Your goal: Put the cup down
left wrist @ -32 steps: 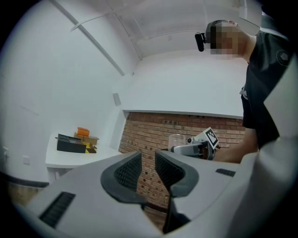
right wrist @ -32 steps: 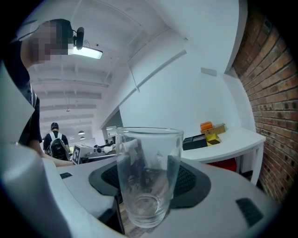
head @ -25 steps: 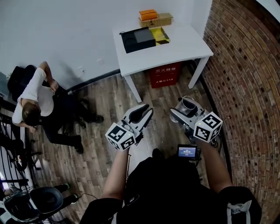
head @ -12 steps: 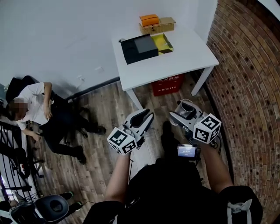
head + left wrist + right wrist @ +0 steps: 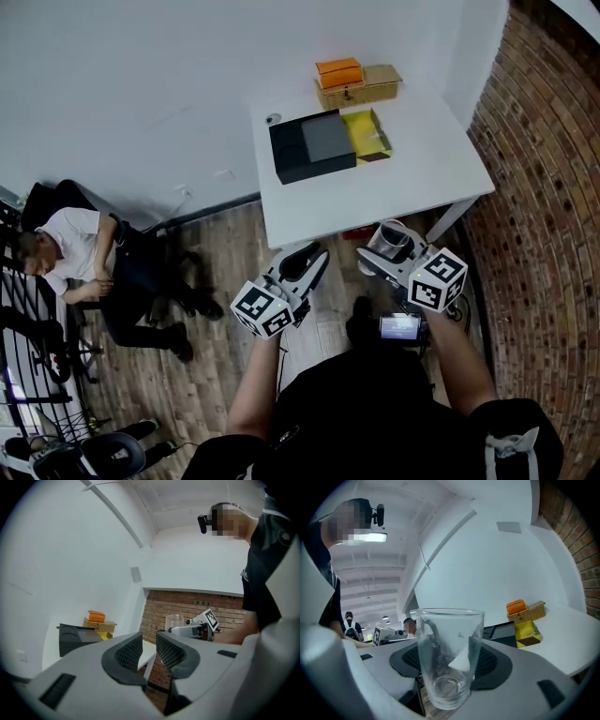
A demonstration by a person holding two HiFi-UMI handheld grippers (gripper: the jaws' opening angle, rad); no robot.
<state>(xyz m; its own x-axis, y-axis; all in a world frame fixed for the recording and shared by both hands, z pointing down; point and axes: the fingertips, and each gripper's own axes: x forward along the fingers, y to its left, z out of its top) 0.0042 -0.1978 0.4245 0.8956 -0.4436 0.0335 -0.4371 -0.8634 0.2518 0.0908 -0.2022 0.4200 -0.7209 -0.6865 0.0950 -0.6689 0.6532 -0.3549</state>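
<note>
Inspection of the right gripper: its jaws were closed on the cup, a clear empty glass. One pad pressed each side of the lower wall. The cup stood upright, long axis vertical, mouth up.

Inspection of the left gripper: its jaws stood a narrow gap apart with nothing between them. It hung just left of the right gripper and carried no load.

Position of the cup: in the head view the cup sat in the air at the near edge of the white table, not resting on it. The bare tabletop lay ahead of the right gripper's jaws and slightly to their right. A black box and a yellow box occupied the far left part, well apart from the cup.

Judgement: the right hand was the one placed to act. I assessed that the coming move called for carrying the cup forward over the bare surface, then lowering it along its own axis. I could not confirm its height above the tabletop from these views.
</note>
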